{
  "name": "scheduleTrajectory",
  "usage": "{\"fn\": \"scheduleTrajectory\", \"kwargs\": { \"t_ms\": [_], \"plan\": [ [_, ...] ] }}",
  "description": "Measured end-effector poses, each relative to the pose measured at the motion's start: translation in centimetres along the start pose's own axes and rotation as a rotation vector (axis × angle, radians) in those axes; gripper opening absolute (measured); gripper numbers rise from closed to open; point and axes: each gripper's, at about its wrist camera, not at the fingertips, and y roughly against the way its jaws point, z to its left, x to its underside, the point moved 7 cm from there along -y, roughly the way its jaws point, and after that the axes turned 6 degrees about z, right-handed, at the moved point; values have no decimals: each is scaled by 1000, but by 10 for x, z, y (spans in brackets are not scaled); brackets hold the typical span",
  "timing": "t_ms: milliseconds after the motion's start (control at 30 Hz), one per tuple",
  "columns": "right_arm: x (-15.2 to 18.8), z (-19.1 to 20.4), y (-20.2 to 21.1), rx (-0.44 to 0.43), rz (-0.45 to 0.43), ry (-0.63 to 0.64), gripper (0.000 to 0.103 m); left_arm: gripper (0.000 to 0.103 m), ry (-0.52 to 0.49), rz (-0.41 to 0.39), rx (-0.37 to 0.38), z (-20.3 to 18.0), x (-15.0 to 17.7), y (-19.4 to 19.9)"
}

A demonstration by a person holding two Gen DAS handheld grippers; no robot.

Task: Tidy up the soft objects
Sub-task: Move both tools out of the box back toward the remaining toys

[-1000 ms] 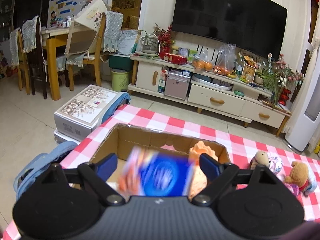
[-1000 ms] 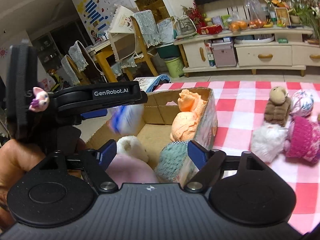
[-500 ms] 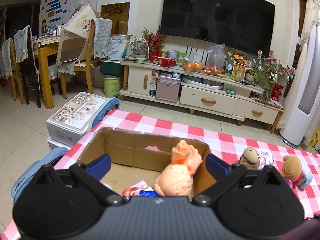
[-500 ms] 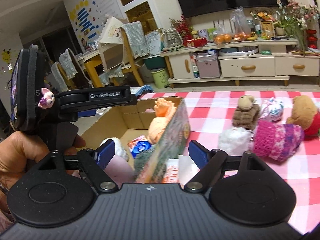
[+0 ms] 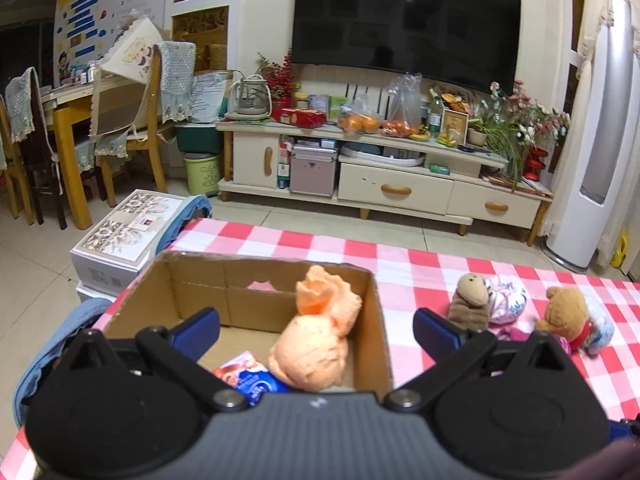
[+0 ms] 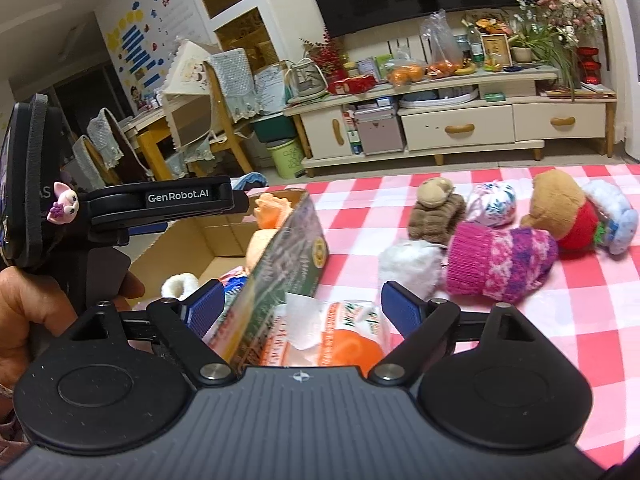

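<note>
While both my grippers gape empty, the orange tissue pack (image 6: 340,344) lies just below my right gripper (image 6: 302,306), beside the cardboard box (image 6: 280,264).

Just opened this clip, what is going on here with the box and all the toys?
A person holds a hand-held gripper in each hand and is sorting soft things into a cardboard box on a checked tablecloth. The left hand-held gripper and the right hand-held gripper are both open and empty, their jaws having just been opening. An orange knitted piece and a blue packet already lie in the box. Plush toys and a pink knitted hat wait on the cloth.
</note>
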Motion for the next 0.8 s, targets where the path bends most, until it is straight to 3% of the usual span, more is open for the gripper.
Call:
{"fn": "scheduleTrajectory", "kwargs": {
  "t_ms": [800],
  "plan": [
    [9, -26, 16, 101, -32, -130, 103, 102, -99, 18, 37, -60, 15, -3]
  ]
}}
